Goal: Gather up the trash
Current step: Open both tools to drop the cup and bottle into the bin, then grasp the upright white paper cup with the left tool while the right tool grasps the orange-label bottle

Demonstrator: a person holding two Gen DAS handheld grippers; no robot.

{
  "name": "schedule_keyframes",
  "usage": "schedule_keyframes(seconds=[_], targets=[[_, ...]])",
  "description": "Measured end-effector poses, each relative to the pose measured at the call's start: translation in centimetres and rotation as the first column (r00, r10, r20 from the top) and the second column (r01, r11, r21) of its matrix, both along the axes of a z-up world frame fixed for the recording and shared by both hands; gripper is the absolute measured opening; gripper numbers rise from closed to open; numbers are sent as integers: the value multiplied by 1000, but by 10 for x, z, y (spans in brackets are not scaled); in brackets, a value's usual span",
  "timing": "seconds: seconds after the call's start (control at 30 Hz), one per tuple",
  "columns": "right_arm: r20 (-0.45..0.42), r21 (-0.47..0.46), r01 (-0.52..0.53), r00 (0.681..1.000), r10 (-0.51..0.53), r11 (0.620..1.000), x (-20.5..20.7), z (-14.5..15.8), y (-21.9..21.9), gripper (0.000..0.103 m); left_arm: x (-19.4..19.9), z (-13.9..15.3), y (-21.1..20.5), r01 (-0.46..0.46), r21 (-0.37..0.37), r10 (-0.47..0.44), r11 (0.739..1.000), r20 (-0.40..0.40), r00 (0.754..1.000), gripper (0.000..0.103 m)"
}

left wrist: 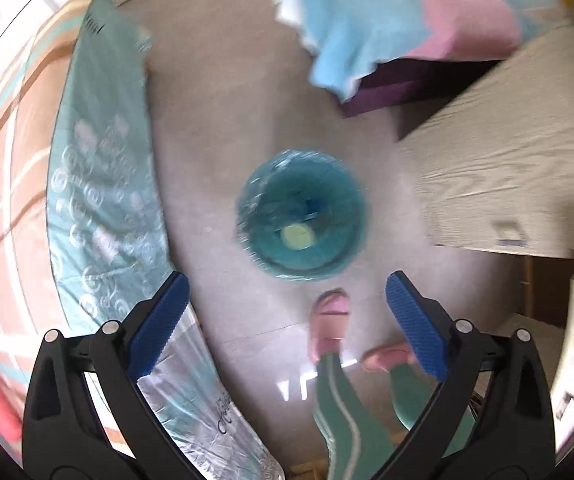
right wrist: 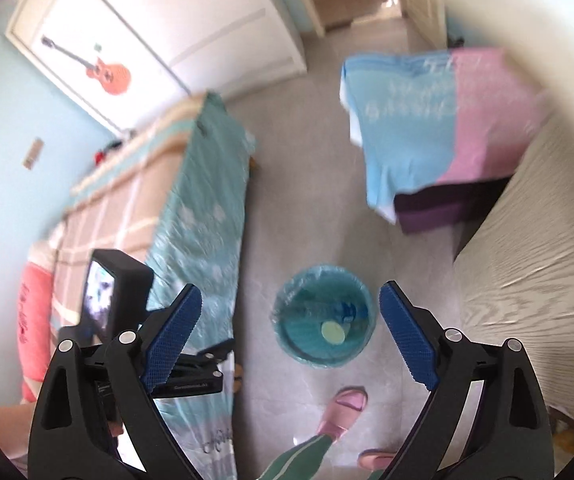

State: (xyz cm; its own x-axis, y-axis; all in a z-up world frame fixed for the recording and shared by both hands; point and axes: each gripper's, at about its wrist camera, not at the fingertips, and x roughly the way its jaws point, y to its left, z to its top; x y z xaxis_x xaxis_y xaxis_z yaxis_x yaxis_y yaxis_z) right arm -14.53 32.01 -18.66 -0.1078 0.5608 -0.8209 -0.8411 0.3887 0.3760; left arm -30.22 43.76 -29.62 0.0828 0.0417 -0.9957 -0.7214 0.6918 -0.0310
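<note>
A round bin lined with a teal plastic bag [left wrist: 301,216] [right wrist: 324,317] stands on the grey floor between two beds. Inside it lie a pale yellow round piece [left wrist: 297,236] [right wrist: 333,332] and a blue item [right wrist: 349,310]. My left gripper [left wrist: 287,320] hangs high above the floor, pointing straight down, open with nothing between its blue pads. My right gripper [right wrist: 291,336] is also open and empty, tilted down toward the bin. The left gripper's body and its camera screen [right wrist: 105,296] show at the left of the right wrist view.
A bed with a teal cover [left wrist: 99,184] [right wrist: 203,216] lies left of the bin. A wood-grain desk top [left wrist: 499,152] [right wrist: 535,240] is at the right, a blue and pink cloth [left wrist: 387,12] [right wrist: 427,120] beyond it. The person's feet in pink slippers [left wrist: 329,320] [right wrist: 347,404] stand near the bin.
</note>
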Motion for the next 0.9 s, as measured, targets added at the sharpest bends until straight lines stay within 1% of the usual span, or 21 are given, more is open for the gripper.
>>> schedule_keyframes(seconds=[0.03,0.1,0.17,0.2,0.27,0.33,0.37,0.4,0.43,0.47,0.5,0.57,0.6,0.67,0.7,0.73,0.77,0.8,0.83,0.9], targets=[[19,22,21,1000,-22,1000,5,21,-13,90,5,14,-5,26,17,-26,1000,-3,1000,96],[45,57,64,997,-67,996,13,52,-39,91,15,43,-15,79,30,-79,996,12,997,96],[68,75,126,989,-132,989,27,80,-71,92,26,76,-27,109,48,-112,993,67,991,96],[87,74,166,981,-172,983,34,92,-90,92,35,96,-33,117,53,-122,992,112,986,96],[117,75,239,962,-247,968,49,110,-128,92,50,125,-46,133,47,-139,990,171,975,96],[141,77,320,934,-328,944,65,123,-171,92,72,152,-66,187,47,-193,981,227,955,96],[152,77,352,921,-360,933,72,128,-189,92,84,165,-77,222,62,-231,973,245,942,96],[159,71,392,903,-399,917,80,133,-211,92,99,180,-94,273,95,-288,957,261,921,96],[170,66,427,886,-432,902,85,136,-229,92,112,189,-109,314,120,-335,942,272,902,96],[189,57,472,860,-474,880,93,139,-253,92,122,198,-124,358,142,-384,923,286,878,96],[199,51,500,844,-499,865,98,143,-271,92,134,205,-140,405,164,-437,899,296,849,96],[215,44,567,799,-562,822,110,146,-311,92,163,214,-180,512,208,-552,834,295,780,96],[218,35,599,776,-591,800,118,146,-328,92,172,214,-194,544,215,-585,811,288,758,96],[214,28,663,727,-652,748,131,146,-365,92,198,217,-233,629,238,-673,740,271,689,96],[208,28,695,699,-684,718,138,146,-384,92,207,217,-244,653,249,-699,715,261,666,96],[196,33,721,674,-712,692,145,146,-403,92,219,218,-263,681,260,-729,685,253,636,96],[181,26,753,643,-744,657,154,145,-422,92,232,218,-286,710,272,-760,649,247,601,96],[172,23,775,620,-766,632,162,145,-438,92,240,219,-297,723,277,-774,632,243,584,96],[161,23,788,604,-781,615,166,145,-450,92,252,220,-314,741,285,-794,608,234,561,96],[148,17,817,569,-809,577,183,146,-473,92,274,223,-344,758,312,-819,574,224,528,96]])
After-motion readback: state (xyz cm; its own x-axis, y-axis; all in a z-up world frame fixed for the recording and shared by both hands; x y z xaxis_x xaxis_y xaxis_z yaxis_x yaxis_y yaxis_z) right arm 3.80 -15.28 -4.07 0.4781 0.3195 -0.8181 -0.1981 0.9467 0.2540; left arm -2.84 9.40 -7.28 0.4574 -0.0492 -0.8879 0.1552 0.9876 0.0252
